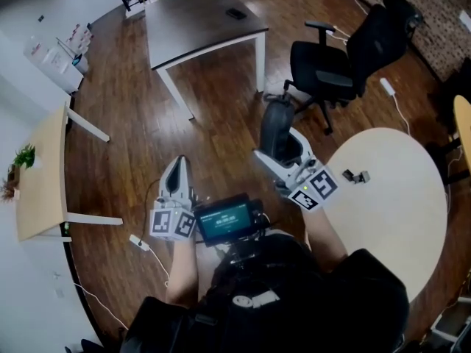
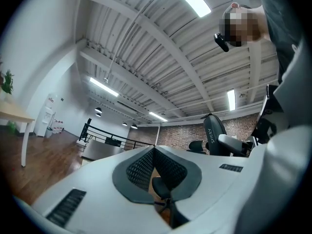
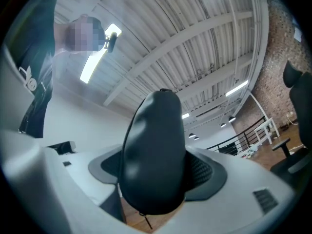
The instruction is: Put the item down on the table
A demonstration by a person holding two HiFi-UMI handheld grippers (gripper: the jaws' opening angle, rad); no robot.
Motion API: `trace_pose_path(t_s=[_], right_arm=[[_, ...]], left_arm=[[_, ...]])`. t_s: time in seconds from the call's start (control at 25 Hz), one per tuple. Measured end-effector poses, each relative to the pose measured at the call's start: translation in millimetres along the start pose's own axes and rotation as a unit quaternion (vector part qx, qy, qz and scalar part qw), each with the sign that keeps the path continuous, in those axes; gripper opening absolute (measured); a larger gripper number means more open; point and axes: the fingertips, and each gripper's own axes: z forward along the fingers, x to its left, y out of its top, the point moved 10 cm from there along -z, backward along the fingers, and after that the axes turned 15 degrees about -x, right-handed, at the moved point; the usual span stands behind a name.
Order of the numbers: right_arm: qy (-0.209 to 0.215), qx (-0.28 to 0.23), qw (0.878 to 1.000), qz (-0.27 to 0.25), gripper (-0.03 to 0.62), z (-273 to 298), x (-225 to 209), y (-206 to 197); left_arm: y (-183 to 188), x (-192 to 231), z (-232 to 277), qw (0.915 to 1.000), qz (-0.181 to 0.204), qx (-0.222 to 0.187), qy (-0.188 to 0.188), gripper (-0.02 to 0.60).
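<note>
- Currently, the right gripper (image 1: 288, 153) sits just right of centre in the head view, its jaws spread wide and clamped on a dark grey, smooth, egg-shaped item (image 1: 277, 127).
- In the right gripper view, that item (image 3: 154, 152) stands upright between the textured grey pads and fills the middle of the frame.
- The item hangs over the brown wooden plank floor (image 1: 213, 134), just left of the round pale beige table (image 1: 397, 226) that takes up the lower right. It is not on that table.
- The left gripper (image 1: 178, 166), left of centre, has its jaws pressed together with nothing between them. The left gripper view shows the two pads (image 2: 168, 169) meeting in a ridge.
- A small black device with a lit screen (image 1: 224, 220) sits between the two grippers, near the person's chest.
- Two small dark objects (image 1: 355, 176) lie on the round table near its upper edge.
- A black office chair (image 1: 346, 57) stands at upper right, and a dark rectangular table with white legs (image 1: 202, 20) at top centre.
</note>
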Motion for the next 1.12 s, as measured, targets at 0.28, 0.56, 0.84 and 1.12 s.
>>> trace_pose_path(t_s=[0.28, 0.56, 0.84, 1.12], right_arm=[[0.009, 0.005, 1.000, 0.004, 0.370, 14.6, -42.3, 0.3], [0.024, 0.000, 1.000, 0.018, 0.370, 33.6, -58.3, 0.0], [0.033, 0.005, 0.999, 0.016, 0.370, 61.8, -75.8, -15.1], [0.027, -0.006, 1.000, 0.003, 0.370, 105.3, -107.7, -28.7]], left_arm=[[-17.2, -4.0, 38.8, 1.0000, 0.007, 0.002, 0.000, 0.000], [-22.6, -2.4, 52.2, 0.9997, 0.017, 0.012, 0.010, 0.000], [-30.3, 19.0, 74.1, 0.9997, 0.015, 0.007, 0.017, 0.000], [-45.1, 54.3, 126.1, 0.9999, 0.010, 0.003, -0.006, 0.000]])
